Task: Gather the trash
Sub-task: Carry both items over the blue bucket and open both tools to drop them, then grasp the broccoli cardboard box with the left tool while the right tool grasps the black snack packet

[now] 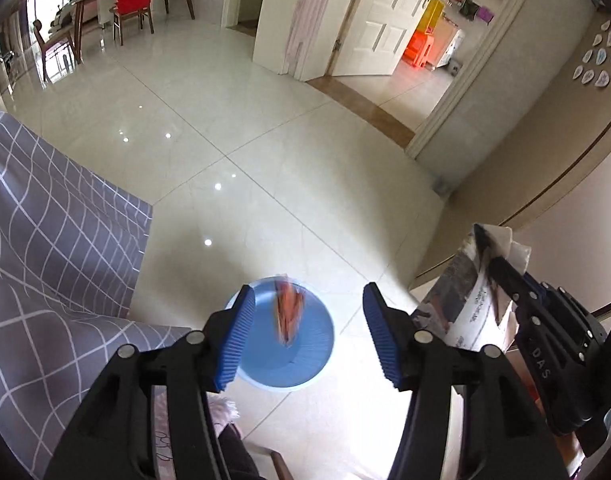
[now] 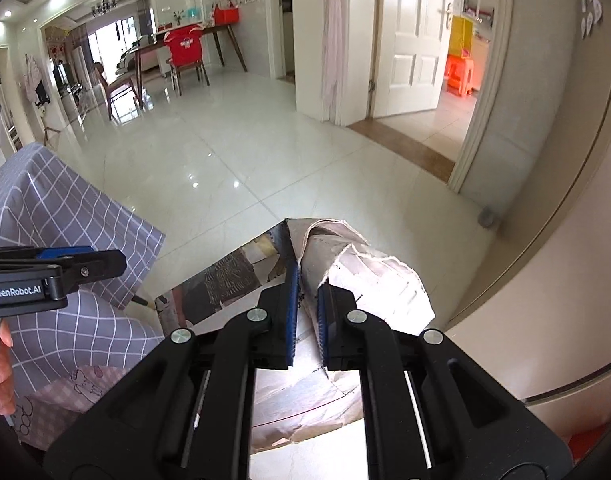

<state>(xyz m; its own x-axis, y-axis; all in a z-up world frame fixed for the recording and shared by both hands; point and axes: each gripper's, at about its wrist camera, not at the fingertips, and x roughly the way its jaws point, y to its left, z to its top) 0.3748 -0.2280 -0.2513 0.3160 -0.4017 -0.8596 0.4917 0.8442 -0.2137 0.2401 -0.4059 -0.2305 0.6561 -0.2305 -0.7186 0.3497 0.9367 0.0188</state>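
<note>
- While the left gripper (image 1: 307, 336) hangs with jaws wide apart and nothing between them, a blurred orange-and-white scrap (image 1: 288, 312) sits in line with the round blue plastic bin (image 1: 305, 360) on the floor below; blur suggests it is mid-air, cannot confirm.
- Right gripper (image 2: 307, 316) has jaws nearly together, pinched on a crumpled sheet of printed newspaper (image 2: 357, 280). In the left view the same wad (image 1: 461, 292) is up at the right, well apart from the bin.
- Paper handling, my read: very light, soft, crushes easily, not fragile. Tears if pulled by a single ply; torn edges already show.
- Grip point: through the bunched fold in the middle, as now. Avoid the loose flap on the left side of the wad; it would slide or rip.
- Slip risk low, ribbed blue pads (image 2: 291, 312) bite paper well. Real risk is trailing flaps catching the bin rim or drifting on release.
- Grey checked cloth (image 1: 57, 248) drapes just beside the bin on the left; keep clear.
- Glossy white tile floor (image 1: 265, 140) all around.
</note>
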